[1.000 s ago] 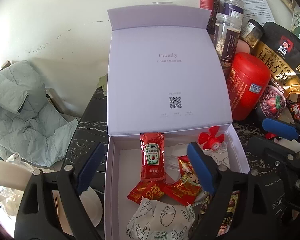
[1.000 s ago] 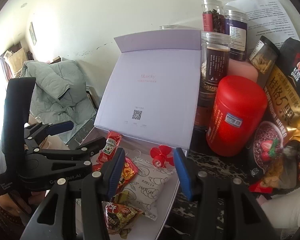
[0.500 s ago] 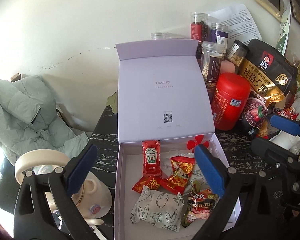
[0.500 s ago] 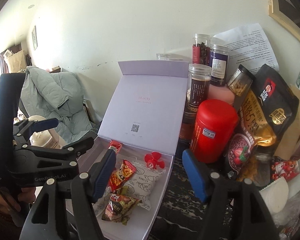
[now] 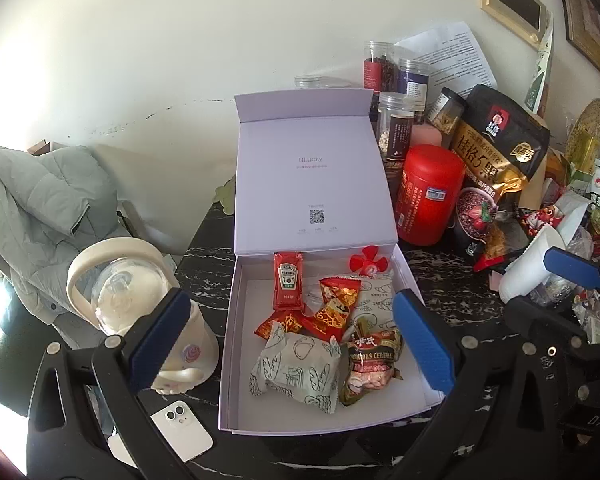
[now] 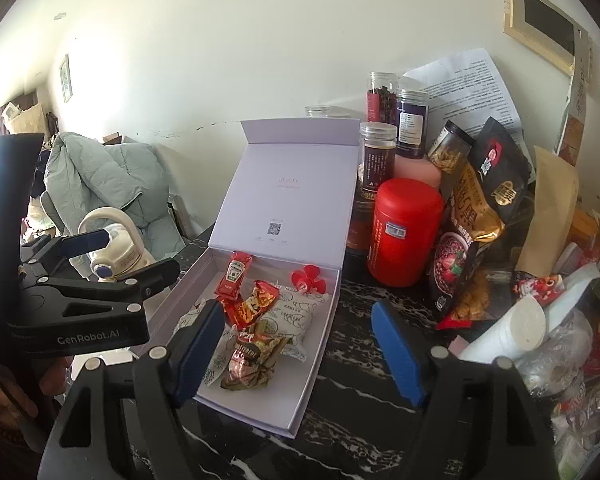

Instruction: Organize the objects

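From the left wrist view, going left to right: a grey-green padded jacket [image 5: 40, 208] is draped at 9 o'clock, beyond the counter's [image 5: 204, 248] left edge. Nearer, a cream kettle [image 5: 140, 312] stands at 8 o'clock with a white phone [image 5: 182, 424] lying flat just in front of it, near the counter's front edge.

The left hand-held gripper [image 5: 292, 344] is spread wide with nothing between its blue pads; its jaws have just been opening. It hovers above the front half of the open lilac box [image 5: 236, 340], which sits at centre with its lid upright at 12 o'clock. Inside lie a ketchup sachet [image 5: 287, 280] towards the hinge, a red fan-shaped toy [image 5: 368, 264] at the back right corner, red snack packets [image 5: 332, 312] in the middle, a white patterned bun packet [image 5: 296, 368] and a brown cereal bar [image 5: 372, 360] at the front. The box floor is bare along its left wall and front.

At 2 o'clock a red canister [image 5: 428, 192] stands just beside the box's right wall, with jars and a black oat bag [image 5: 496, 148] crowded behind it.

The right hand-held gripper [image 6: 300, 344] is also spread and empty, jaws just opened, poised over the box's right wall and the bare strip of counter beside it. Clutter fills 3 to 4 o'clock.
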`<state>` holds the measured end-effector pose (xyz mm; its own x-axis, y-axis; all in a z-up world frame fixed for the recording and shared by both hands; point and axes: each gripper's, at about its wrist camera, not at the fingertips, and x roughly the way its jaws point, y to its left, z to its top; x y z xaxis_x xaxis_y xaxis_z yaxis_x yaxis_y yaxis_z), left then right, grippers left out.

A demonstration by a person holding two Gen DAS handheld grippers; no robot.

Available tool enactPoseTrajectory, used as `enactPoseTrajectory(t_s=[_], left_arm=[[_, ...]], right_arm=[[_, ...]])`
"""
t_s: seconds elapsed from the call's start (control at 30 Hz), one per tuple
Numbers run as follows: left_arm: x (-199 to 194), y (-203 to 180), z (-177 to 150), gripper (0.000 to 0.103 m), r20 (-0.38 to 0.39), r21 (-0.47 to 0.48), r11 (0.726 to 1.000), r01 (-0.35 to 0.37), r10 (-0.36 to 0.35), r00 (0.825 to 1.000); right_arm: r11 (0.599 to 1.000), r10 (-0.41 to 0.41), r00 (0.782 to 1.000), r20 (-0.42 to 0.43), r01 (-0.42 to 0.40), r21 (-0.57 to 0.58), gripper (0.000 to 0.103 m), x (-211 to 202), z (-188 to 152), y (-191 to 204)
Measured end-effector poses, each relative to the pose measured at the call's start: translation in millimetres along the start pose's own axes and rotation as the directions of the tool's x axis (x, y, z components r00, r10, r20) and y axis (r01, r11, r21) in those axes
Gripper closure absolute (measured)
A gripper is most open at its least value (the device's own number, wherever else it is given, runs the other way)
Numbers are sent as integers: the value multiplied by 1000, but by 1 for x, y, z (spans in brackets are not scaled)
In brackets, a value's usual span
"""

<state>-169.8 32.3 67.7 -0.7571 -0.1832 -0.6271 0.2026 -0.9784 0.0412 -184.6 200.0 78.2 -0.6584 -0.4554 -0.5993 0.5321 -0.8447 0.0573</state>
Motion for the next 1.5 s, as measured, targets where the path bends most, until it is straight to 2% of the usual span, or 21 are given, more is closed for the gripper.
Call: enactPoseTrajectory(t_s=[0.2, 0.43, 0.73, 1.17, 1.5], left_arm=[[-33, 10, -16, 0, 30, -6, 1000, -11, 11, 999], [-54, 31, -40, 0, 7, -32, 999, -4, 4, 1000], [-77, 46, -79, 0, -10, -28, 999, -34, 34, 999], [-108, 45, -125, 0, -28, -25, 999, -20, 19, 999], [-129, 40, -140, 0, -16, -7, 1000, -17, 17, 1000]], right_arm=[[999, -45, 999, -2, 45, 5, 14, -24, -17, 13], [999, -42, 999, -6, 42, 17, 13, -42, -39, 33], [999, -34, 999, 2, 35, -12, 13, -60, -68, 63], [1000, -29, 999, 16, 30, -2, 13, -92, -106, 80], [1000, -18, 999, 33, 18, -12, 13, -109, -117, 87]])
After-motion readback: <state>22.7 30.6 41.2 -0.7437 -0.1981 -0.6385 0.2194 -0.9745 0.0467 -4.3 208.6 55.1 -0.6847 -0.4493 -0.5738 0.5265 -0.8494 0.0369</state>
